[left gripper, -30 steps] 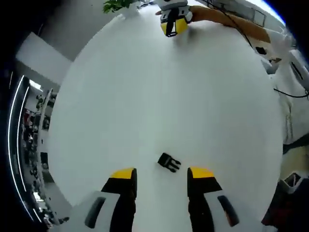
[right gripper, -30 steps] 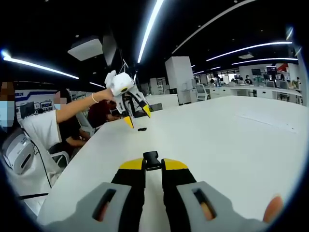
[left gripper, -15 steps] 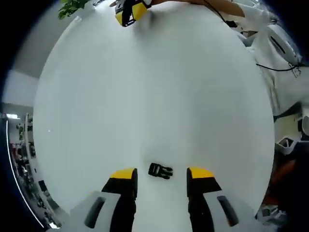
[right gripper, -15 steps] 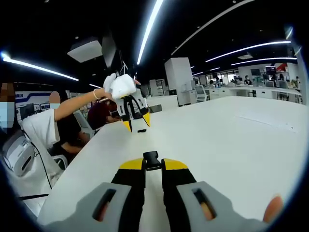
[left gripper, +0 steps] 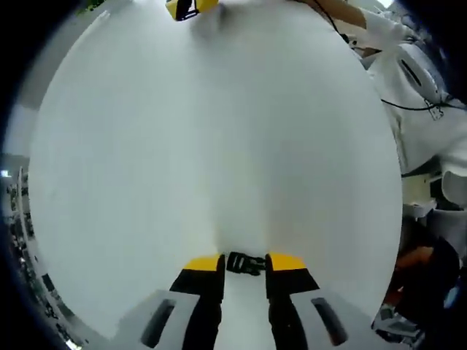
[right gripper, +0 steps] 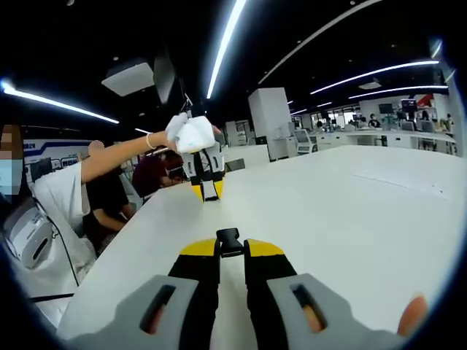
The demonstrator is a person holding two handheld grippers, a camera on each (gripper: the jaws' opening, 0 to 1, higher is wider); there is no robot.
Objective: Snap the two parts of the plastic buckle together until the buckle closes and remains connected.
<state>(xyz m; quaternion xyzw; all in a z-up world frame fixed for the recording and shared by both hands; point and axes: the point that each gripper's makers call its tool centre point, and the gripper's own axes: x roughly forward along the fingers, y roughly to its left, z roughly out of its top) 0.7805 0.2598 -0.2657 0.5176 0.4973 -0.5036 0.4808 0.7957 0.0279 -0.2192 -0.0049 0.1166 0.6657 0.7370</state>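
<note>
In the left gripper view, low in the centre, the left gripper point(left gripper: 244, 264) pinches one black buckle part point(left gripper: 245, 263) by its sides on the white table point(left gripper: 219, 131). In the right gripper view, lower centre, the right gripper point(right gripper: 231, 250) is clenched on the second buckle part point(right gripper: 229, 240). Both parts look light, stiff and smooth, probably slippery; grip the flat sides. I see no containers.

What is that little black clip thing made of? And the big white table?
The black buckle piece between the left hand-held gripper tips looks like hard plastic: moulded prongs, dull sheen. The white table looks smooth and matte, probably laminate; the pictures can't settle it.
</note>
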